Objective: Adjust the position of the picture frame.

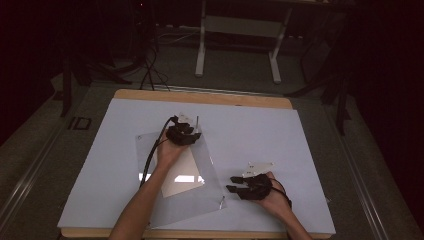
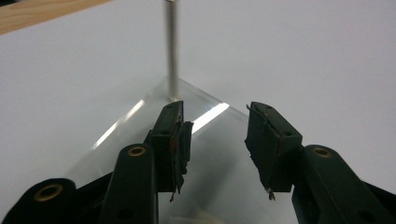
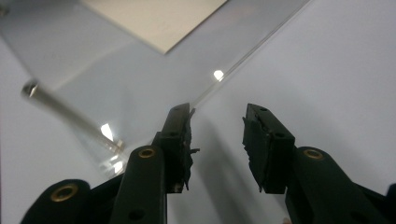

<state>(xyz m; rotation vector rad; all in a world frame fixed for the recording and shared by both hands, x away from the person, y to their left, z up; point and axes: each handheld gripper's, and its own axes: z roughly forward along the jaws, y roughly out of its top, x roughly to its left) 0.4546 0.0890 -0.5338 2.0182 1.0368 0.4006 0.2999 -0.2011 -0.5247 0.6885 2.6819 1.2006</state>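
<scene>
A clear acrylic sheet (image 1: 200, 172) lies on the white table top (image 1: 260, 135) with a cream paper (image 1: 182, 177) at its middle. A thin metal post (image 2: 172, 51) stands upright at the sheet's far corner. My left gripper (image 1: 187, 132) hovers open just short of that post, its jaws (image 2: 217, 140) apart over the corner with nothing between them. Another post (image 3: 70, 119) stands at the sheet's near right corner (image 1: 220, 201). My right gripper (image 1: 232, 184) sits open beside that corner, and its left fingertip (image 3: 180, 116) is at the sheet's edge (image 3: 243, 58).
The wooden table rim (image 1: 200, 96) shows beyond the white top. White table legs (image 1: 200, 50) and cables (image 1: 150, 70) stand on the dim floor behind. Bare white surface stretches to the right of the sheet.
</scene>
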